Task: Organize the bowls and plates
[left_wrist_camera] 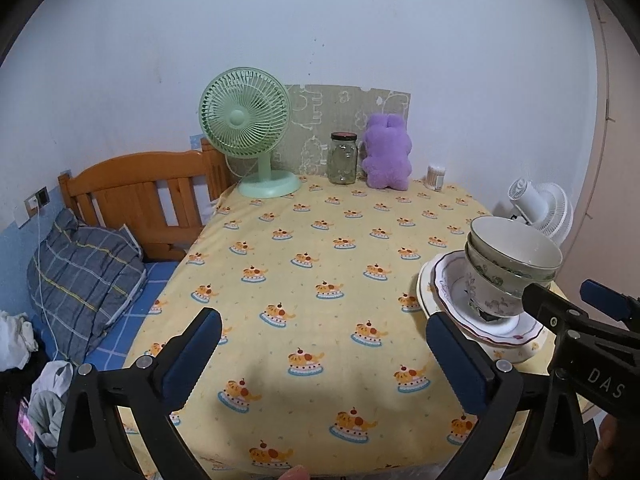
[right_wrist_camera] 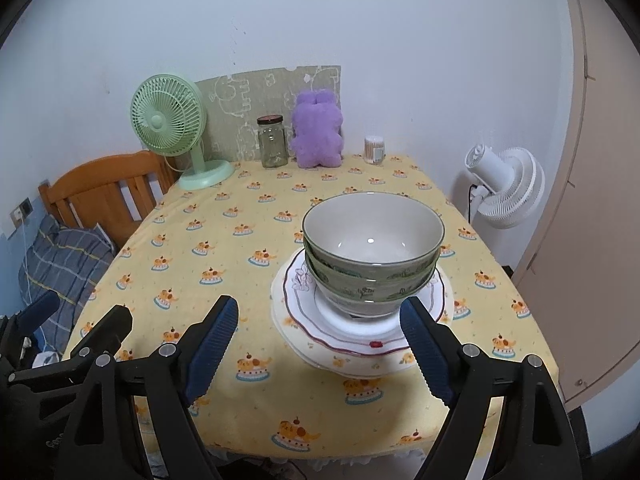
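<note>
Open right tongs (right_wrist_camera: 320, 344) flank stacked plates (right_wrist_camera: 362, 344) near table edge (right_wrist_camera: 532, 312).

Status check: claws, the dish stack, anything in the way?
Left claw open, empty. Right claw open, empty, short of the stack. Two bowls nested on stacked plates. Tablecloth bare between claws and stack.

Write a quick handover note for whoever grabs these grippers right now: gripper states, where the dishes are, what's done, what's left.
Left hand-held gripper: open, empty, over bare tablecloth.
Right hand-held gripper: open, empty, just short of the dishes.
Dishes: two bowls nested, sitting on stacked plates at the table's right side.
Done: bowls and plates look gathered into one pile.
Left: probably nothing, unless the pile must be moved; the bowls look slightly tilted in the left view.
</note>
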`<state>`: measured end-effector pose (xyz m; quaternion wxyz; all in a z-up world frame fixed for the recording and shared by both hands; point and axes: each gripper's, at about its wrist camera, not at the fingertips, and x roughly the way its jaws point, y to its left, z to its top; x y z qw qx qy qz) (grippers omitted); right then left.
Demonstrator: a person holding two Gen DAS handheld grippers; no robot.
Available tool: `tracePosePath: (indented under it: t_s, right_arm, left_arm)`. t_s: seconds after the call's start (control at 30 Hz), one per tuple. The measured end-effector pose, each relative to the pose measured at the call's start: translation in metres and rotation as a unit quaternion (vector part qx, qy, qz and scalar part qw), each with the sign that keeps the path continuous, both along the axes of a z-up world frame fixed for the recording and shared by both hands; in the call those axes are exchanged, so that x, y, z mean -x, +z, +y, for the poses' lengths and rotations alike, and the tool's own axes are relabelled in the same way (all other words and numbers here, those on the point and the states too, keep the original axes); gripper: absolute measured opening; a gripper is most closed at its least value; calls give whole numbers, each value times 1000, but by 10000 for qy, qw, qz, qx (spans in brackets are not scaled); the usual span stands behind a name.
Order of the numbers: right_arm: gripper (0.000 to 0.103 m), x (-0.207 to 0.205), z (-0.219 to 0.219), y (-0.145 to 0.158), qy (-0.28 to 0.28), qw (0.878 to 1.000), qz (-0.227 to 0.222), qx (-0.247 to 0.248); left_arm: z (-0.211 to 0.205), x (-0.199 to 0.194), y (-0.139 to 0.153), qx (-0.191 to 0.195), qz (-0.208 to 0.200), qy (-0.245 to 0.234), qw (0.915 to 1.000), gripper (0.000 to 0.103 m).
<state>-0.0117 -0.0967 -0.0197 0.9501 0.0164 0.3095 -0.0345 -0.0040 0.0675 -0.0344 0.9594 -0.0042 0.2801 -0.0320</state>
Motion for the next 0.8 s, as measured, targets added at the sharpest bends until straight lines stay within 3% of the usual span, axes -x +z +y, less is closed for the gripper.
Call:
tracePosePath:
  t_s: [0.8]
  right_arm:
    - [86, 9, -1, 0, 33, 10000, -37, 6]
  left_arm:
    - [1, 10, 1, -19, -81, 74, 9999, 103]
